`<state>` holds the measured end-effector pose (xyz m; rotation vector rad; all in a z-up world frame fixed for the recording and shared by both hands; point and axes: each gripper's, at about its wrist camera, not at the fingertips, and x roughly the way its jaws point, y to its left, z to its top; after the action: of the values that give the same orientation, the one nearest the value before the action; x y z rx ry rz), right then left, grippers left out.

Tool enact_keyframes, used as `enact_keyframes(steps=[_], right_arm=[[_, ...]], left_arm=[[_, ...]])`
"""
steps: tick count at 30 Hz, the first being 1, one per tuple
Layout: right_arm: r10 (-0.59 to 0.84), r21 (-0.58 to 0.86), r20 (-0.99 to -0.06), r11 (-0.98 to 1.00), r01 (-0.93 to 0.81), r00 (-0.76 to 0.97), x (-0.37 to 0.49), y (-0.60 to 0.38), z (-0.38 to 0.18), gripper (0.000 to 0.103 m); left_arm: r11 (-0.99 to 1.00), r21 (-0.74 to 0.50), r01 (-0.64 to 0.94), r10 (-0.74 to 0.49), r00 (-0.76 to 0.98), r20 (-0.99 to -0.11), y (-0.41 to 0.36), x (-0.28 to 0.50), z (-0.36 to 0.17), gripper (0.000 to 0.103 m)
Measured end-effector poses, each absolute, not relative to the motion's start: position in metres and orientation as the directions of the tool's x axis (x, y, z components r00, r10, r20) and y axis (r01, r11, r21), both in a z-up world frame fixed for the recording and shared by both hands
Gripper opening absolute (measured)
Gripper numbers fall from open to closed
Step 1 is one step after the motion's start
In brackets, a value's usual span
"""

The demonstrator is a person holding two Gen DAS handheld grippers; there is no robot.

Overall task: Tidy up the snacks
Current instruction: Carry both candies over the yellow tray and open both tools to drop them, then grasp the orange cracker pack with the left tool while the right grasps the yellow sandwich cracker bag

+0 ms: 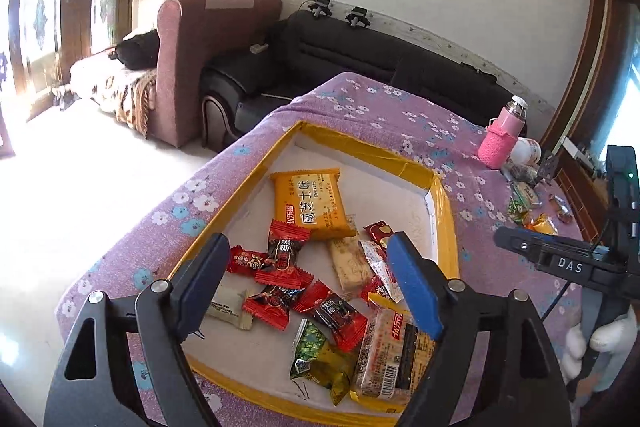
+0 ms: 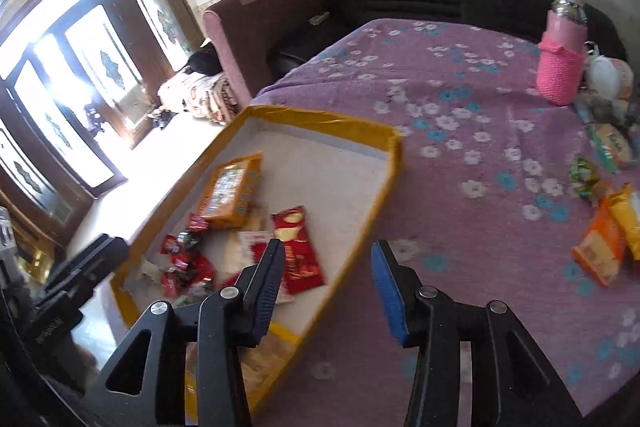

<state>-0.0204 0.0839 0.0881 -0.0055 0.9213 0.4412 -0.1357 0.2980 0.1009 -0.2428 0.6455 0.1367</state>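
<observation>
A shallow white tray with a yellow taped rim [image 1: 444, 219] lies on the purple flowered cloth. In it are an orange packet [image 1: 312, 203], several red candies [image 1: 280, 263], a green wrapper [image 1: 320, 359] and a biscuit pack [image 1: 392, 359]. My left gripper [image 1: 308, 243] hovers open above these snacks with nothing between its pads. My right gripper [image 2: 328, 247] stands open over the tray's right rim [image 2: 384, 187], also holding nothing. More loose snacks, an orange packet [image 2: 600, 251] and a green one [image 2: 584, 175], lie on the cloth to the right.
A pink bottle [image 2: 560, 67] and a white jar [image 2: 604, 75] stand at the table's far right. Behind the table are a black sofa [image 1: 320, 55] and a maroon armchair [image 1: 192, 67]. The table's left edge drops to the floor beside the tray. A white-gloved hand [image 1: 608, 339] shows at right.
</observation>
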Motion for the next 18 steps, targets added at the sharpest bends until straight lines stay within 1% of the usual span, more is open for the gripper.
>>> enact_keyframes(steps=[2,3,4,5,7,8,10,14,18], right_arm=[[0.264,0.083,-0.772,0.944,-0.32,0.579,-0.027,0.051,0.09,0.047],[0.232,0.064,-0.769,0.955,-0.289,0.595,-0.032,0.033,0.091,0.048],[0.222,0.083,-0.764,0.965,-0.249,0.605,-0.038,0.009,0.091,0.051],[0.231,0.133,-0.759,0.97,-0.203,0.609,-0.043,-0.016,0.089,0.053],[0.257,0.242,-0.752,0.964,-0.109,0.607,-0.054,-0.064,0.082,0.053],[0.279,0.327,-0.741,0.944,-0.034,0.611,-0.068,-0.103,0.074,0.053],[0.277,0.373,-0.736,0.928,0.028,0.618,-0.083,-0.133,0.065,0.055],[0.255,0.417,-0.738,0.9,0.124,0.625,-0.1,-0.187,0.05,0.055],[0.244,0.44,-0.727,0.883,0.163,0.642,-0.091,-0.209,0.056,0.055]], left_arm=[[0.969,-0.14,-0.204,0.082,0.798,-0.597,0.286,-0.139,0.106,0.082],[0.971,-0.142,-0.19,0.072,0.806,-0.587,0.279,-0.141,0.109,0.082],[0.973,-0.155,-0.173,0.053,0.815,-0.578,0.273,-0.141,0.11,0.082],[0.973,-0.172,-0.157,0.031,0.82,-0.572,0.267,-0.142,0.113,0.082],[0.967,-0.226,-0.117,-0.032,0.826,-0.562,0.256,-0.146,0.118,0.082],[0.963,-0.253,-0.094,-0.066,0.827,-0.559,0.251,-0.149,0.12,0.082],[0.957,-0.287,-0.045,-0.129,0.819,-0.559,0.238,-0.154,0.123,0.081],[0.95,-0.309,0.048,-0.228,0.782,-0.579,0.203,-0.157,0.127,0.081],[0.945,-0.312,0.095,-0.275,0.747,-0.605,0.173,-0.153,0.124,0.081]])
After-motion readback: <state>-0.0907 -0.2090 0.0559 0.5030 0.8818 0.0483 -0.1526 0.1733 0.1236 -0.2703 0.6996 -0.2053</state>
